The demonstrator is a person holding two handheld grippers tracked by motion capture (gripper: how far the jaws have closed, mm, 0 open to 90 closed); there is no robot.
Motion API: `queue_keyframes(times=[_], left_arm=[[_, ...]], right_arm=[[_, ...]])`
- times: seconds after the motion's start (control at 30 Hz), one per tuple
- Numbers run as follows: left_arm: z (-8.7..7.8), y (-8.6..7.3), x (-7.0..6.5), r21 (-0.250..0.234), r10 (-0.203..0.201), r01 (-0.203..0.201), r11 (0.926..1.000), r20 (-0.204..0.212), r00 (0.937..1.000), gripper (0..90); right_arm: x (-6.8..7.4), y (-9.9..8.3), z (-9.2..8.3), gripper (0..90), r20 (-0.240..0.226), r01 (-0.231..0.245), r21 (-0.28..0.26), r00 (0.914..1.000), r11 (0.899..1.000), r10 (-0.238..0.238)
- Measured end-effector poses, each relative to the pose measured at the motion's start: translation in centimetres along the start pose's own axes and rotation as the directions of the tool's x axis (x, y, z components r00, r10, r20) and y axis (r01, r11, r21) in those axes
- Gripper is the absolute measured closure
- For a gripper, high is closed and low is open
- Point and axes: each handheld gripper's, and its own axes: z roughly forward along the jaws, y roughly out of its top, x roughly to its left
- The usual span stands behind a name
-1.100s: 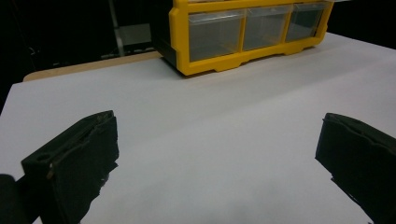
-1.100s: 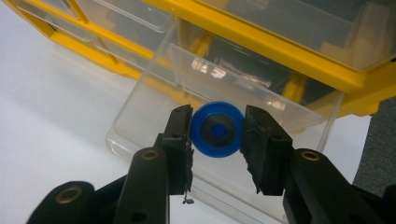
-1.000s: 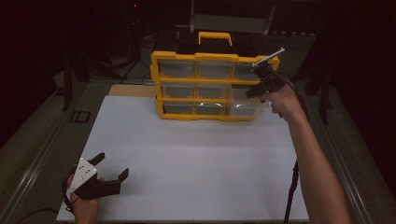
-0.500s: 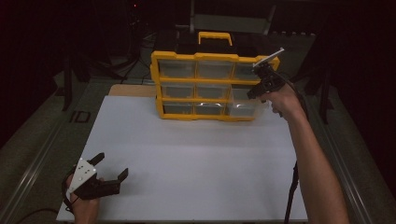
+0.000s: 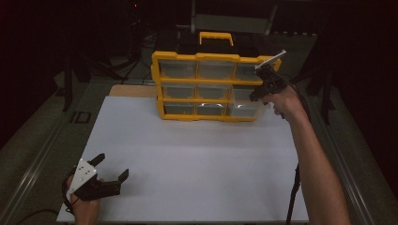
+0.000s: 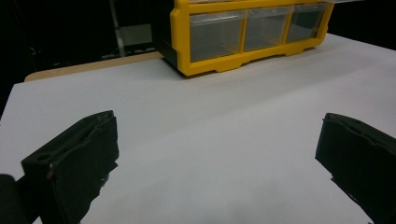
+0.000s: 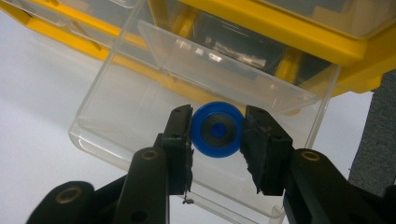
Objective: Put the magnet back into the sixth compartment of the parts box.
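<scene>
A yellow organizer (image 5: 206,86) with clear drawers stands upright at the back of the white board (image 5: 197,159). Its lower right drawer (image 7: 196,116) is pulled out. My right gripper (image 7: 215,127) hovers over that open drawer, shut on a round blue disc (image 7: 217,129) with a dark centre. In the high view the right gripper (image 5: 263,86) sits at the organizer's right edge. My left gripper (image 5: 110,171) rests at the board's near left corner, jaws wide open and empty. The organizer (image 6: 247,32) also shows far off in the left gripper view.
A black handle part and yellow carry handle (image 5: 216,37) top the organizer. A wooden strip (image 5: 133,91) borders the board's far left. Dark surroundings and a metal rail (image 5: 42,154) flank the table. Open board lies between the two grippers.
</scene>
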Motion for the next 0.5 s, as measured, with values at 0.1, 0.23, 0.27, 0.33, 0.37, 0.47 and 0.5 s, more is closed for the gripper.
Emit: queue_keyframes(times=[0.1,0.23,0.27,0.33,0.37,0.47,0.5], left_arm=[[0.0,0.0,0.0,0.0,-0.001,0.001,1.0,0.0,1.0,0.0],[-0.01,-0.01,0.01,-0.002,-0.002,0.002,1.0,-0.001,1.0,0.0],[-0.02,-0.01,0.01,-0.003,-0.002,0.002,1.0,-0.001,1.0,0.0],[-0.02,-0.01,0.02,-0.003,-0.002,0.002,1.0,-0.001,1.0,0.0],[-0.02,-0.01,0.02,-0.003,-0.002,0.002,1.0,-0.001,1.0,0.0],[-0.02,0.0,-0.01,-0.003,-0.002,0.002,1.0,-0.001,1.0,0.0],[-0.02,0.0,-0.01,-0.003,-0.002,0.002,1.0,-0.001,1.0,0.0]], right_arm=[[0.01,-0.04,0.16,62.9,-0.004,-0.002,0.003,1.0,1.0,0.002],[0.11,-0.05,0.21,47.2,-0.006,0.001,-0.023,1.0,1.0,-0.001],[0.28,-0.08,0.16,37.1,0.004,0.009,-0.039,1.0,0.999,-0.009],[0.36,-0.08,0.09,28.5,-0.01,0.006,-0.052,0.9999,0.999,-0.007],[0.36,-0.08,0.09,28.5,-0.01,0.006,-0.052,0.9999,0.999,-0.007],[0.52,-0.18,-0.04,20.1,-0.015,0.018,-0.078,0.9997,0.997,-0.019],[0.57,-0.23,-0.09,19.4,-0.015,0.023,-0.084,0.9996,0.996,-0.024]])
